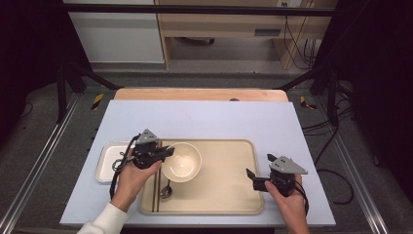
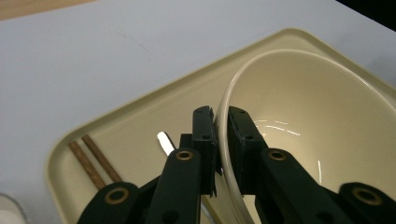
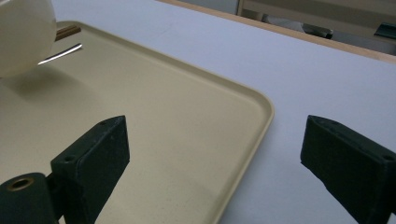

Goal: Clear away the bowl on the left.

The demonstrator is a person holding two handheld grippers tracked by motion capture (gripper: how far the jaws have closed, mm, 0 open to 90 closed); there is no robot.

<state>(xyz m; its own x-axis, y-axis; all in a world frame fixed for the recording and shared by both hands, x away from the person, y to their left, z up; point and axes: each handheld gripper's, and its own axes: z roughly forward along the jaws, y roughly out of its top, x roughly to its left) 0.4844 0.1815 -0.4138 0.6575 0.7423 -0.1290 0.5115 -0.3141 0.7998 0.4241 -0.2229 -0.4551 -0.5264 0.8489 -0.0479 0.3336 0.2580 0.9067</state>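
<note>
A cream bowl (image 1: 181,162) is over the left part of the beige tray (image 1: 224,200). My left gripper (image 1: 169,151) is shut on its left rim. In the left gripper view the two black jaws of that gripper (image 2: 223,135) pinch the thin rim of the bowl (image 2: 317,121), one pad inside and one outside. My right gripper (image 1: 252,179) is over the tray's right edge, open and holding nothing. In the right gripper view its jaws (image 3: 215,140) stand wide apart, one over the tray (image 3: 163,116) and one over the table. The bowl (image 3: 23,37) casts a shadow on the tray below it.
Brown chopsticks (image 1: 156,192) and a metal spoon (image 1: 166,190) lie along the tray's left side, partly under the bowl. A small white tray (image 1: 104,163) sits left of the beige one on the pale blue table (image 1: 195,117). The table's wooden back edge (image 1: 199,94) runs behind.
</note>
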